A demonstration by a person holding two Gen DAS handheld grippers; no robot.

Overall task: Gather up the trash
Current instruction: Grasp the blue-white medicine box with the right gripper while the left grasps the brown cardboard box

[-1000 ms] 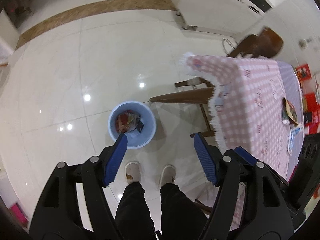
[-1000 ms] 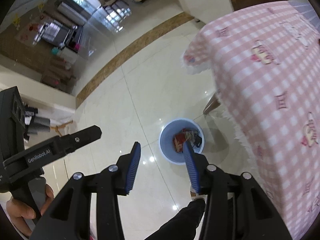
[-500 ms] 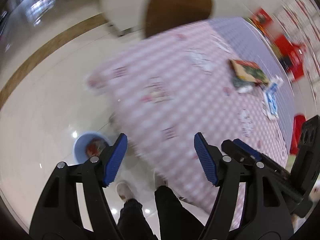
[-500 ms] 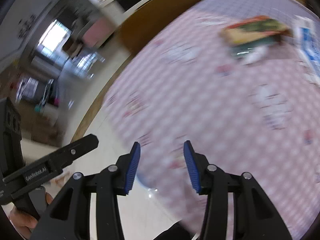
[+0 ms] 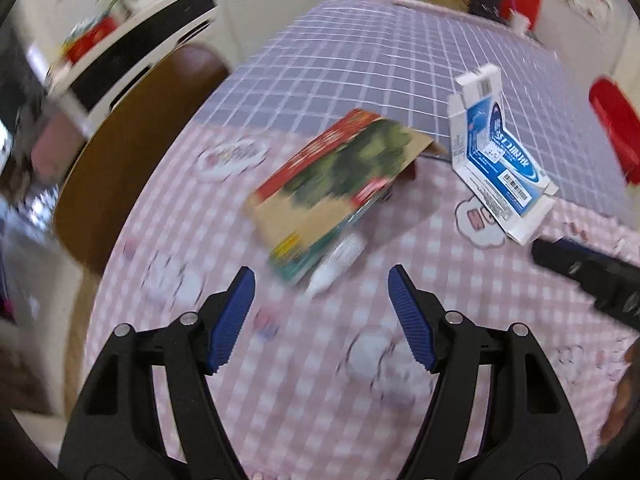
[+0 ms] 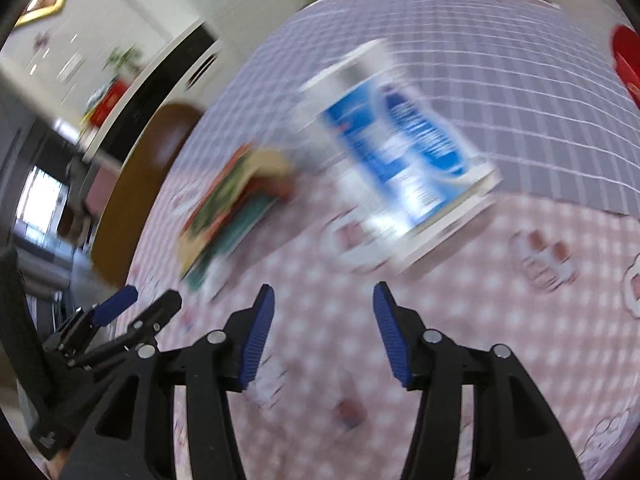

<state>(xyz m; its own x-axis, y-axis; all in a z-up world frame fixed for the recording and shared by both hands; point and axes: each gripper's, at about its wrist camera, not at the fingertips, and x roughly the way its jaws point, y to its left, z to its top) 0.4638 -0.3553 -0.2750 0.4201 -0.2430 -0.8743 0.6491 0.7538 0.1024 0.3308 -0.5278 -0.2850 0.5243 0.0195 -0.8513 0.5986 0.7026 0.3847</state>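
Note:
On the pink checked tablecloth [image 5: 304,400] lies a flattened red, green and tan carton [image 5: 332,184] with a small white object [image 5: 338,260] sticking out under its near end. To its right sits an opened blue and white box [image 5: 494,160]. My left gripper [image 5: 320,292] hovers open just short of the carton, nothing between its jaws. In the right wrist view the blue and white box [image 6: 400,160] is blurred and lies ahead of my right gripper [image 6: 323,304], whose jaws are opening with nothing between them. The carton [image 6: 236,204] lies to its left.
A brown wooden chair back [image 5: 132,140] stands at the table's left edge. The far half of the table has a grey-purple checked cloth [image 5: 380,56]. Red items [image 5: 616,120] sit at the right and far end. A white and black cabinet [image 5: 132,48] stands behind.
Both grippers swung from over the blue bin on the floor up to the table top. The carton and the box now lie close ahead. The right jaws have widened.

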